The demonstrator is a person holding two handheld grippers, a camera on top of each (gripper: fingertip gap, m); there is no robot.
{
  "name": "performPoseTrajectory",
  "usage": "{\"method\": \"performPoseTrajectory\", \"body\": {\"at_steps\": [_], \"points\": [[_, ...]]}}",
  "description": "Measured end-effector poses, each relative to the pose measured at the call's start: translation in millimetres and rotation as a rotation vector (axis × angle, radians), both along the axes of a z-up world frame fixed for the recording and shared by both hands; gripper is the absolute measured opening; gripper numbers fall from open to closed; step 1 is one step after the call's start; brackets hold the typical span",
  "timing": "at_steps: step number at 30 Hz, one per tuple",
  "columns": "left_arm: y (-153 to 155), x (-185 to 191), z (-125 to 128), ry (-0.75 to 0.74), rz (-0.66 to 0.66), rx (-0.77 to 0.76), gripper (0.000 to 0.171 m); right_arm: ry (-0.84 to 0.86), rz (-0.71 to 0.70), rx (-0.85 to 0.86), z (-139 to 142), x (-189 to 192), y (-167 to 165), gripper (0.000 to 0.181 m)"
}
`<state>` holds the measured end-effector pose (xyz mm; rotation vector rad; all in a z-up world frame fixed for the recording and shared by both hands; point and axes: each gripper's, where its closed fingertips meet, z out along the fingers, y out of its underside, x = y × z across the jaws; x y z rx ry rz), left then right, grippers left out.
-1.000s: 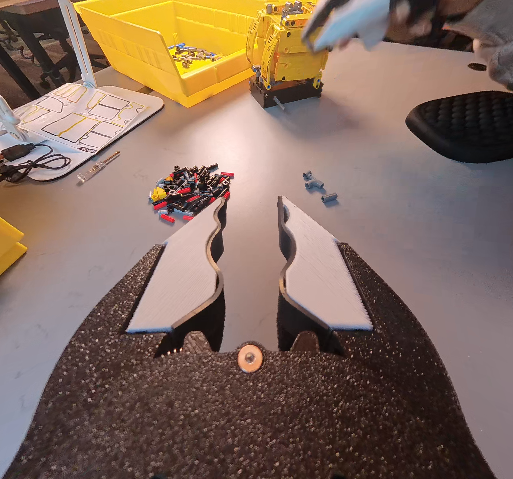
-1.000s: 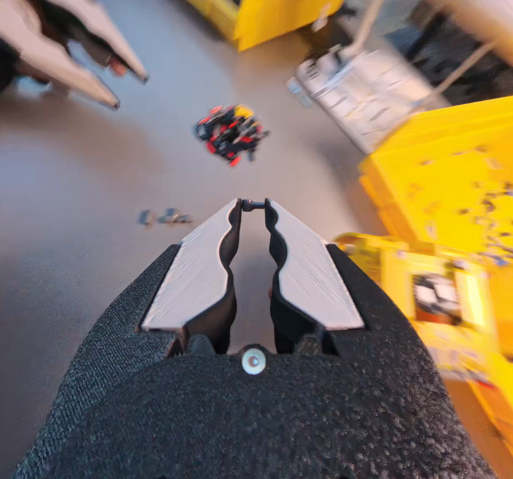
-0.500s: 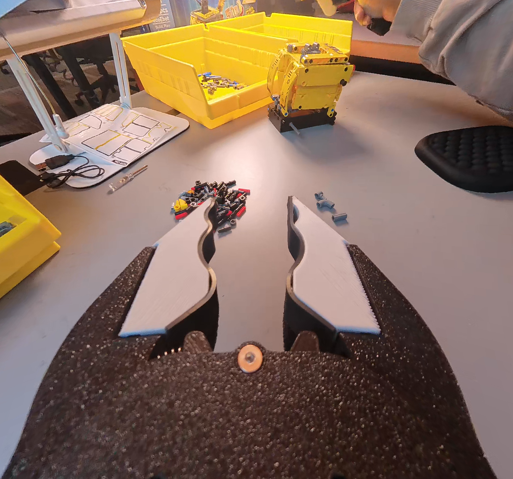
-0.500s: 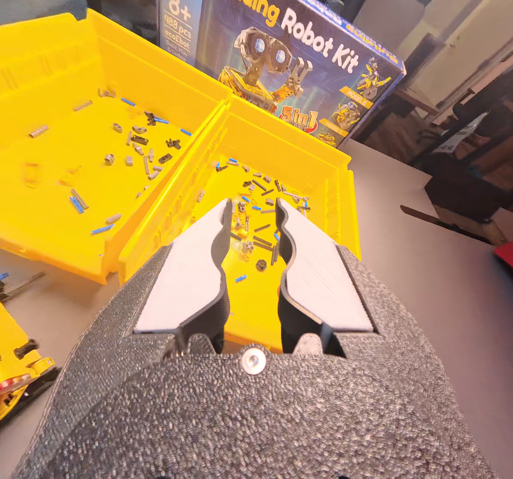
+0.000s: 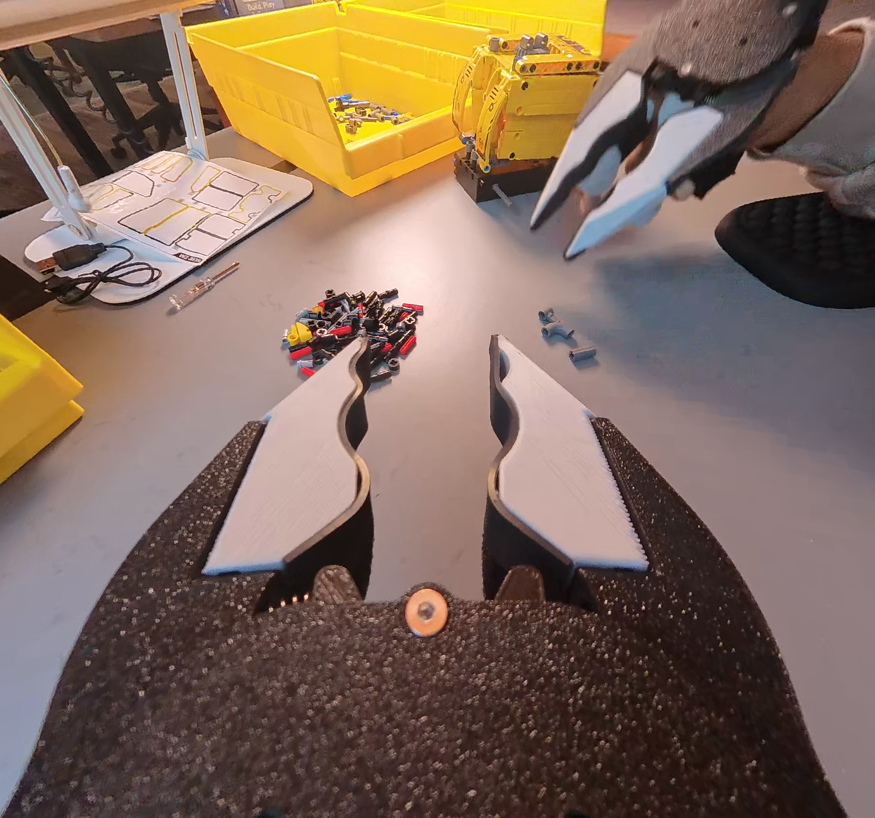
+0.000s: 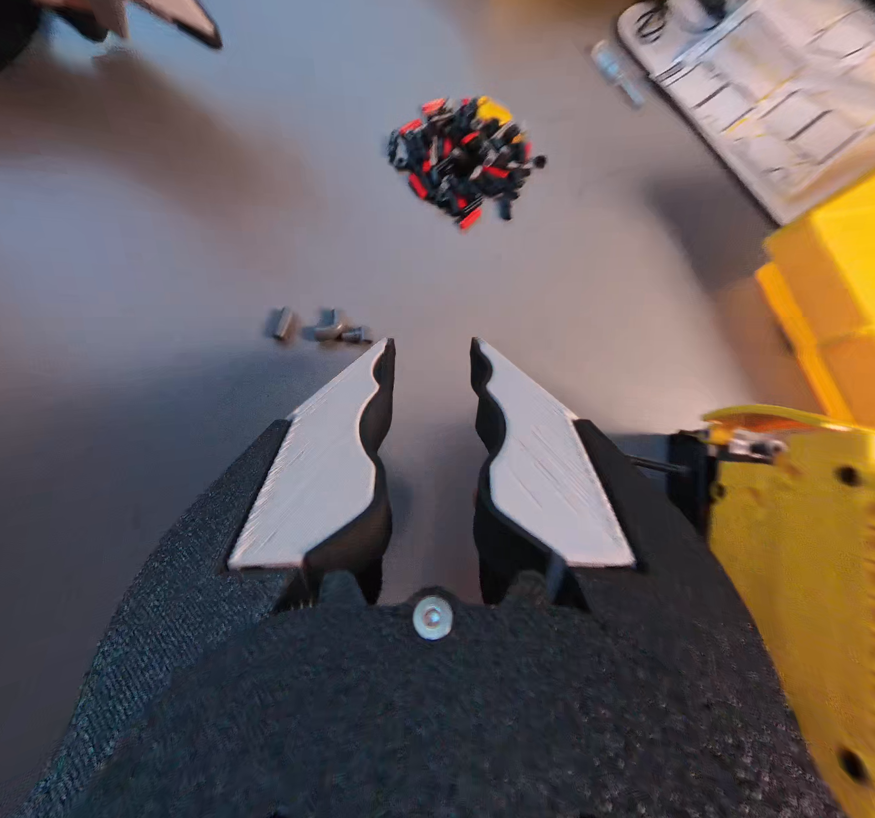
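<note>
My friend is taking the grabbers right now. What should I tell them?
Left gripper: open, empty, low over the table, its left finger at the edge of the pile of small parts.
Right gripper: open, empty, in the air above the table, beside the yellow model.
Three grey parts lie apart from the pile, near the right gripper's fingertips.
Yellow bins behind the pile hold more small parts.
Nothing is held; the pile looks unsorted.

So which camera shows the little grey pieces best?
The left wrist view: the grey pieces lie sharp on the table right of the pile of small parts. The right wrist view shows them motion-blurred.
</note>
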<state>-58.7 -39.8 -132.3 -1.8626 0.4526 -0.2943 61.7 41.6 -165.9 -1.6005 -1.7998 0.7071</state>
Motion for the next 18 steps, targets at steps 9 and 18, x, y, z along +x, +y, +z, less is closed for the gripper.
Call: {"method": "performPoseTrajectory", "body": {"at_steps": [9, 18], "points": [[-0.3, -0.1, -1.9, 0.007, -0.005, -0.006, 0.049, -0.119, 0.125, -0.066, -37.7, -12.5, -34.6, 0.025], [-0.9, 0.1, -0.5, 0.002, -0.008, -0.001, 0.049, -0.063, 0.109, 0.014, -20.8, -16.9, -26.8, 0.0]]}}
